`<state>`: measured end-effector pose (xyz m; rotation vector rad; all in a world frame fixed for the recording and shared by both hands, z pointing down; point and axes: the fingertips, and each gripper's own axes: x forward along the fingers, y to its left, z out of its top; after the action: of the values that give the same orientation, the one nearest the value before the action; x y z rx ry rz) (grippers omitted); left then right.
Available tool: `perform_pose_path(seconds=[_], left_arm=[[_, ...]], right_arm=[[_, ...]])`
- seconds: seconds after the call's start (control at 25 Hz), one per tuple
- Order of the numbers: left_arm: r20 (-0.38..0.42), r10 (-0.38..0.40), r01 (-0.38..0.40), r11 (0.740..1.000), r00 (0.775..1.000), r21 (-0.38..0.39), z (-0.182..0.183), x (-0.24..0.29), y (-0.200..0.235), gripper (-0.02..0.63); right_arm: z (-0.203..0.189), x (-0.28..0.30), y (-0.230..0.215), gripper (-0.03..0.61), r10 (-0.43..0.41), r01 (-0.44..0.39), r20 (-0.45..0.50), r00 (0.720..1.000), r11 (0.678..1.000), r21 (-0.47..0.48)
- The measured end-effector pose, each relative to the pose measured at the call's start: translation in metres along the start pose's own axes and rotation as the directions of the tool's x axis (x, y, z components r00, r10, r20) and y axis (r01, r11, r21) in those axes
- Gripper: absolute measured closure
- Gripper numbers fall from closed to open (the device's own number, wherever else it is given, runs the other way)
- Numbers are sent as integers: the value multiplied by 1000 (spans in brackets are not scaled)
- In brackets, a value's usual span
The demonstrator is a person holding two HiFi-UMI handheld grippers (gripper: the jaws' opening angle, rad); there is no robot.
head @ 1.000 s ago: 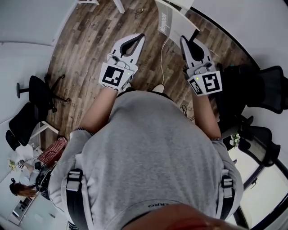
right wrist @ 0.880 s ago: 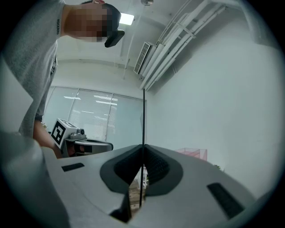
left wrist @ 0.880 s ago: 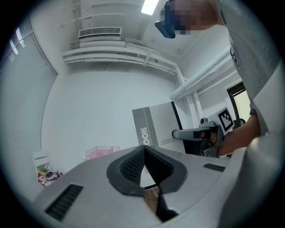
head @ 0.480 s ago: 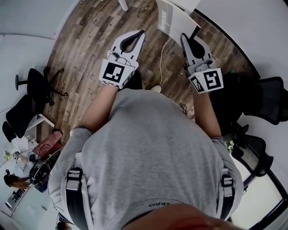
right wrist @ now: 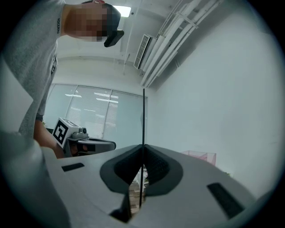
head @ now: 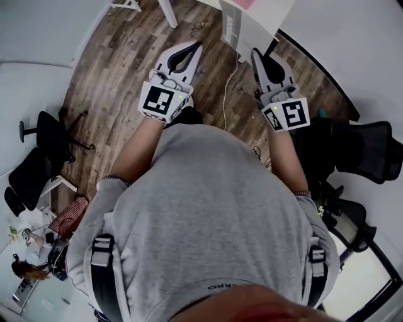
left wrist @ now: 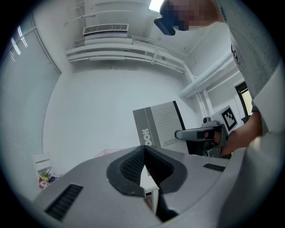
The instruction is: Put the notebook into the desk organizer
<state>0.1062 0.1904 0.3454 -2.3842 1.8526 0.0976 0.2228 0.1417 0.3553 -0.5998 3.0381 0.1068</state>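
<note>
In the head view both grippers are held out in front of a person in a grey sweatshirt, above a wooden floor. My right gripper (head: 255, 53) is shut on the notebook (head: 232, 26), a thin grey-and-white book held upright. In the right gripper view the notebook (right wrist: 143, 129) shows edge-on as a dark line between the closed jaws. The left gripper view shows its grey cover (left wrist: 160, 127) at the right gripper's tip (left wrist: 178, 133). My left gripper (head: 196, 45) is shut and holds nothing. The pink translucent desk organizer (right wrist: 201, 156) lies ahead, at the head view's top edge (head: 242, 3).
Black office chairs stand at the left (head: 53, 129) and at the right (head: 365, 144). A pale cable (head: 227, 88) trails over the floor between the grippers. White desk legs (head: 167, 9) show at the top. Another person (head: 28, 267) sits at the lower left.
The view has slid forward over the floor with both grippers. The pink organizer has come into sight at the top edge. Both jaws stay shut, the right one still on the notebook.
</note>
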Motion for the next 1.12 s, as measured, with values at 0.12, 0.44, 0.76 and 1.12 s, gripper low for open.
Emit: perform_pose_path(seconds=[0.12, 0.44, 0.76, 1.12], left_arm=[[2, -21, 21, 1000, 1000, -10, 1, 17, 33, 597], [25, -66, 66, 998, 998, -3, -1, 47, 106, 597], [14, -131, 132, 991, 991, -29, -15, 58, 150, 597], [-9, -131, 130, 991, 991, -33, -35, 78, 182, 597]], right_arm=[[2, 33, -12, 565, -20, 20, -2, 1000, 1000, -5], [0, 108, -25, 565, -70, 70, -22, 997, 997, -13], [-11, 151, -33, 563, -135, 134, -51, 990, 991, -9], [-27, 175, -55, 563, -156, 158, -76, 985, 987, 15]])
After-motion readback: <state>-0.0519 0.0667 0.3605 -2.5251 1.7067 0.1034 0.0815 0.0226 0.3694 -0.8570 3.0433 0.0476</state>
